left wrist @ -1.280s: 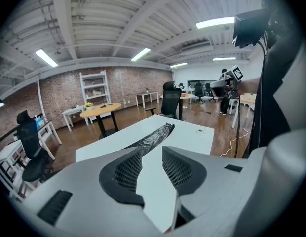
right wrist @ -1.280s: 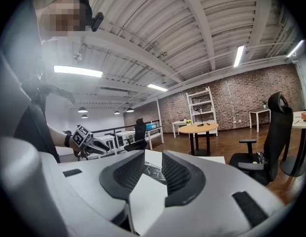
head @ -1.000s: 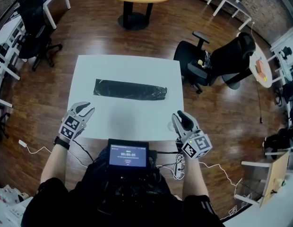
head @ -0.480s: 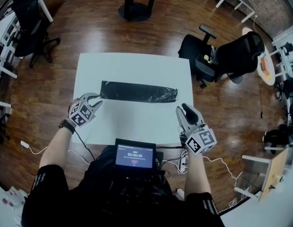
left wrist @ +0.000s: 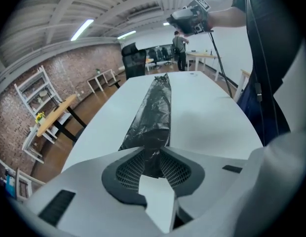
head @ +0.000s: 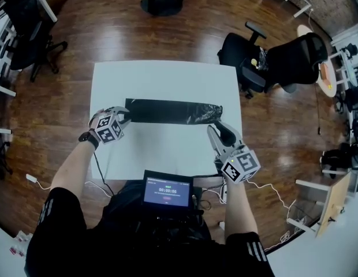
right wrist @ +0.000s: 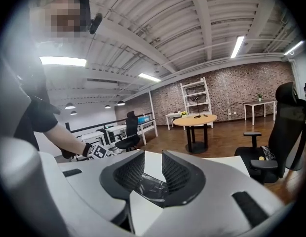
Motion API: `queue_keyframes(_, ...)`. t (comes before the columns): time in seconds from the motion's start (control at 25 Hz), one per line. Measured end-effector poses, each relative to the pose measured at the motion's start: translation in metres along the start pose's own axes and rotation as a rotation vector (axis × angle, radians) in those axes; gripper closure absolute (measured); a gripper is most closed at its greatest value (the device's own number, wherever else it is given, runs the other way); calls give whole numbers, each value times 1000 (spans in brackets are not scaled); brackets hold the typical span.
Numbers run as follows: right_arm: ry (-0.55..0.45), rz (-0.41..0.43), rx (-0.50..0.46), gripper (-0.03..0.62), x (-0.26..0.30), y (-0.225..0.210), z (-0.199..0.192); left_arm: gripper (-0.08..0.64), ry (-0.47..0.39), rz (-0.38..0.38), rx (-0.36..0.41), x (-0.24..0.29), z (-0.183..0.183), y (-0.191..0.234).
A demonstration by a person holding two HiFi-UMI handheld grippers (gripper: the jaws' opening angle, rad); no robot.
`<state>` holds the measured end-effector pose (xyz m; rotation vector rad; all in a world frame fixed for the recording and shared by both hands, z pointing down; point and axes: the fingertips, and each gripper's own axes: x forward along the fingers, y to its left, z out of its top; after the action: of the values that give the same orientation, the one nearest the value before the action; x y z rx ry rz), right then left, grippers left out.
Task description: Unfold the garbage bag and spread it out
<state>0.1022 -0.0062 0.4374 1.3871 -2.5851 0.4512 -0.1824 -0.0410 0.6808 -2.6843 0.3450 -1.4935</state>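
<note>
A black garbage bag (head: pixel 170 111) lies folded into a long strip across the white table (head: pixel 167 146). My left gripper (head: pixel 122 115) points down at the bag's left end. In the left gripper view its jaws (left wrist: pixel 152 154) have just been closing, and the bag's end (left wrist: pixel 155 112) lies between the pads; a firm pinch is not evident. My right gripper (head: pixel 217 130) hovers just in front of the bag's crumpled right end. In the right gripper view a gap shows between its jaws (right wrist: pixel 153 162), with the bag (right wrist: pixel 152 187) seen through it, beyond the tips.
Two black office chairs (head: pixel 271 59) stand close to the table's right side. Another chair (head: pixel 26 45) stands at the far left, and the base of a round table (head: pixel 161 2) at the top. A small screen (head: pixel 167 192) hangs at my chest.
Both grippers have moved forward from the near table edge to the bag. The left one dropped onto the bag's left end with its jaws narrower; the right one came up to the right end.
</note>
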Motion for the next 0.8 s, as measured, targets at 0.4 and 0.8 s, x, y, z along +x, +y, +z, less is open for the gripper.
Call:
queue_keyframes(0.4,15,30,29,469,54,18,-8,471,54,-113,55,31,-20,0)
queue_keyframes(0.8,32,69,37,469,81,19,-14,499,92,-175,24,44,-28,-9)
